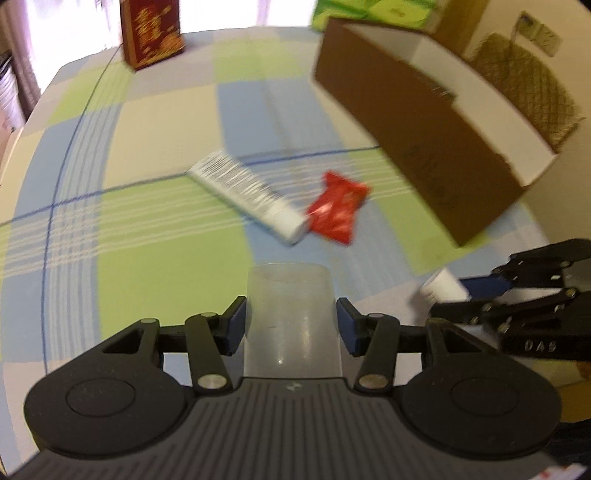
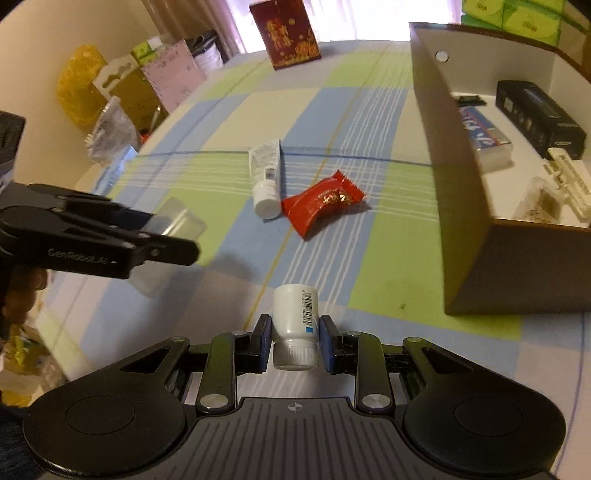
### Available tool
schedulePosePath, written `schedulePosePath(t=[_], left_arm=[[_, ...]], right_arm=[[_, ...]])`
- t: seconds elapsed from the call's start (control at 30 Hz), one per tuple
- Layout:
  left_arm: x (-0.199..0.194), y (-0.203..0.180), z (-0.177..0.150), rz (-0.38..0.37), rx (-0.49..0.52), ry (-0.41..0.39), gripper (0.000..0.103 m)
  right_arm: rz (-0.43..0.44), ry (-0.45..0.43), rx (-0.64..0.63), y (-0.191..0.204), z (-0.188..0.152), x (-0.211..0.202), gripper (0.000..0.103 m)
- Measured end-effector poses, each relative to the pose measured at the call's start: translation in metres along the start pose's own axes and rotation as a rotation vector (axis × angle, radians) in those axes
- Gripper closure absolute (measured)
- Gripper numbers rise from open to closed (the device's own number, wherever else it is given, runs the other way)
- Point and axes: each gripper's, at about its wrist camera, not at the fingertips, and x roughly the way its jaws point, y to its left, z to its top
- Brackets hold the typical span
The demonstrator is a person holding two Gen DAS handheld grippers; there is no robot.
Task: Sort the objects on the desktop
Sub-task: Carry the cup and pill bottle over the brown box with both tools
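My left gripper (image 1: 291, 325) is shut on a clear plastic box (image 1: 291, 317), held above the checked tablecloth. In the right wrist view the same box (image 2: 177, 218) shows at the left, in the left gripper (image 2: 162, 236). My right gripper (image 2: 293, 339) is shut on a small white bottle (image 2: 295, 317) with a barcode, cap toward the camera. The left wrist view shows that bottle (image 1: 445, 288) in the right gripper (image 1: 476, 295) at the right edge. On the cloth lie a white tube (image 2: 266, 177) (image 1: 251, 195) and a red candy wrapper (image 2: 321, 203) (image 1: 338, 208), side by side.
A brown cardboard box (image 2: 461, 177) (image 1: 417, 140) with a white inside stands at the right, holding a black box (image 2: 539, 114), a blue packet (image 2: 484, 129) and other items. A dark red carton (image 2: 284, 33) stands at the far edge. Bags and clutter (image 2: 110, 96) sit beyond the left table edge.
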Motion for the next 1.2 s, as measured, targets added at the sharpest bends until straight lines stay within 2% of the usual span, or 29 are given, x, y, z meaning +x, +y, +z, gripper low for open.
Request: schedulePosePath(t=[0.2, 0.4, 0.53, 0.77, 0.9, 1.2], left_arm=[[-0.023, -0.040, 0.019, -0.083, 0.050, -0.070, 0.057], [-0.038, -0.079, 0.044, -0.162, 0.099, -0.146, 0.057], [-0.038, -0.109, 0.067, -0.214, 0.130, -0.182, 0.057], [-0.023, -0.151, 0.112, -0.249, 0.165, -0.230, 0.057], [-0.004, -0.169, 0.139, -0.230, 0.171, -0.224, 0.057], [0.060, -0.183, 0.186, -0.153, 0.153, -0.101, 0.057]], right_arm=[[0.011, -0.068, 0.034, -0.012, -0.004, -0.046, 0.079], [-0.038, -0.161, 0.093, -0.044, 0.001, -0.097, 0.079], [-0.087, -0.222, 0.126, -0.071, 0.009, -0.127, 0.079], [-0.157, -0.287, 0.115, -0.117, 0.037, -0.158, 0.079], [-0.178, -0.275, 0.083, -0.140, 0.059, -0.152, 0.079], [-0.179, -0.115, 0.006, -0.182, 0.093, -0.106, 0.079]])
